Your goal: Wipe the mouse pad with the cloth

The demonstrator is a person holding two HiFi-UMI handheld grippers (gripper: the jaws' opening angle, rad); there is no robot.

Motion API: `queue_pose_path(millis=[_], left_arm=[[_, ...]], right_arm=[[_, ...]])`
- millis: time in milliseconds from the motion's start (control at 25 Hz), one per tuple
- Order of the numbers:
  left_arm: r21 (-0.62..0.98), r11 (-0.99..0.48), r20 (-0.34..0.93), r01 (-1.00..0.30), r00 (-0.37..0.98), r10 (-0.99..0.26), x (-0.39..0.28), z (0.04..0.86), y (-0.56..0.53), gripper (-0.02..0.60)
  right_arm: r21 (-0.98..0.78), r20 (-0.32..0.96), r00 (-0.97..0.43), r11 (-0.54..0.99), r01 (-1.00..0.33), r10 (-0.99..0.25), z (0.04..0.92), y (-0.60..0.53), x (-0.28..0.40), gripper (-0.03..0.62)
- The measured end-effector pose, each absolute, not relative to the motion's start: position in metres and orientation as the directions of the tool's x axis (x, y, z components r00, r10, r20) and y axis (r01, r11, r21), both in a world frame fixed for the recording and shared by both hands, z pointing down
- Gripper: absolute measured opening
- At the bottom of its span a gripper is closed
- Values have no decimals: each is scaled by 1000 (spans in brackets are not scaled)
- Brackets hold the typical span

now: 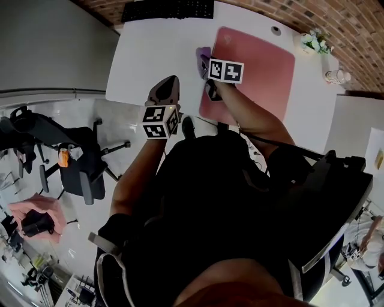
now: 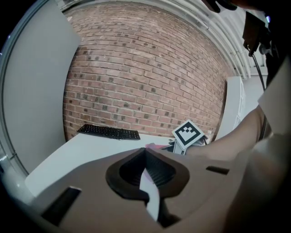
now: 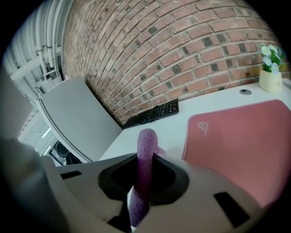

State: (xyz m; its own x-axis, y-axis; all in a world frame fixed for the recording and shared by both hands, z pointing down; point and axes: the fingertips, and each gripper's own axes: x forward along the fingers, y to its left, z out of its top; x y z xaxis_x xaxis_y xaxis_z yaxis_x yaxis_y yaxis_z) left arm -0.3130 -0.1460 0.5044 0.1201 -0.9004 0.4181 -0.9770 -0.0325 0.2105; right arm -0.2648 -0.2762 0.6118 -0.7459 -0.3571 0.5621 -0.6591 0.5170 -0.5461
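Note:
The pink mouse pad point(image 1: 258, 69) lies on the white desk point(image 1: 150, 54), and fills the right side of the right gripper view point(image 3: 241, 145). My right gripper point(image 1: 207, 65) is shut on a purple cloth point(image 1: 203, 57), which stands up between its jaws point(image 3: 144, 159). The cloth is over the desk just left of the pad's left edge. My left gripper point(image 1: 172, 80) hovers near the desk's front edge, left of the right one, shut with nothing in it point(image 2: 145, 152). The left gripper view catches the right gripper's marker cube point(image 2: 188, 133).
A black keyboard point(image 1: 168, 9) lies at the desk's far edge. A small flower pot point(image 1: 313, 42) and a glass point(image 1: 337, 76) stand right of the pad. A brick wall backs the desk. An office chair point(image 1: 78, 162) is on the floor to the left.

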Motion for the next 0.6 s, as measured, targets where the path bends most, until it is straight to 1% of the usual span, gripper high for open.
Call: queue_pose_path(millis=[160, 440, 600], left_arm=[[198, -5, 442, -980, 94, -892, -310, 508, -149, 4], [185, 12, 473, -983, 78, -877, -300, 514, -150, 4], [185, -11, 469, -983, 98, -878, -288, 511, -161, 5]], right_arm=[[-590, 564, -742, 452, -669, -362, 633, -297, -253, 60], [-561, 600, -700, 420, -713, -387, 652, -318, -217, 60], [-541, 621, -670, 396, -742, -408, 659, -327, -193, 60]])
